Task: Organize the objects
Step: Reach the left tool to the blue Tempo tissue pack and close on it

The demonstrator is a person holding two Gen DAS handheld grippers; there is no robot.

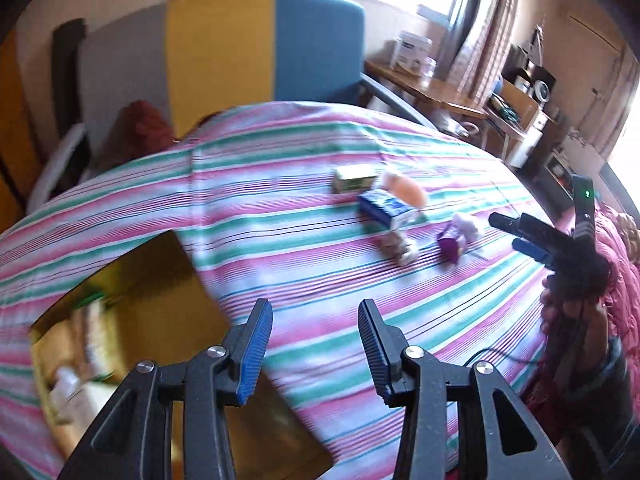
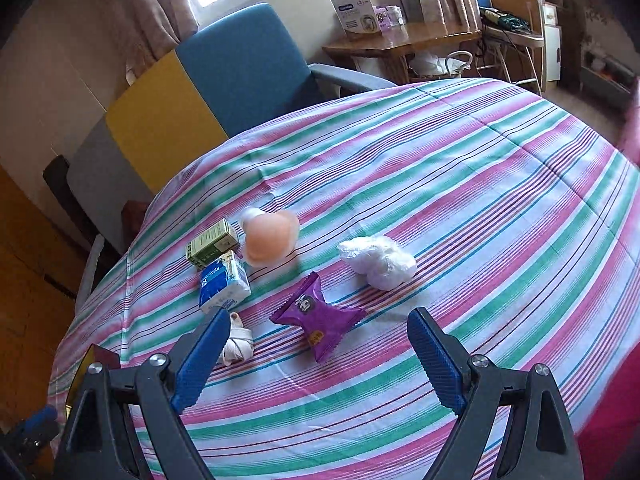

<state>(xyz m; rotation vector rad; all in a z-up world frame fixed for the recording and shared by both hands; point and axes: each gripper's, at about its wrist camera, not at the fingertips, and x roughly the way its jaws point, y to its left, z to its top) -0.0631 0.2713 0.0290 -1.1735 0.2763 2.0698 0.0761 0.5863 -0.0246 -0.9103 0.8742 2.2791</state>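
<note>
Both my grippers are spread open and hold nothing: left gripper (image 1: 316, 344) above the striped bedspread (image 1: 280, 208), right gripper (image 2: 316, 356) over the purple snack packet (image 2: 316, 316). Under my left fingers sits a yellow cardboard box (image 1: 132, 280) at the bedspread's near left edge; a white bottle (image 1: 66, 390) lies inside, the rest blurred. Mid-bedspread lie a green carton (image 2: 212, 242), blue tissue pack (image 2: 224, 280), blurred peach bottle (image 2: 270, 240), crumpled white plastic (image 2: 378, 260) and a rolled bandage (image 2: 238, 344), half hidden behind my finger.

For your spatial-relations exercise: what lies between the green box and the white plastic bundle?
The peach-coloured bottle lies between the green box and white plastic bundle, seen clearest in the right wrist view.
</note>
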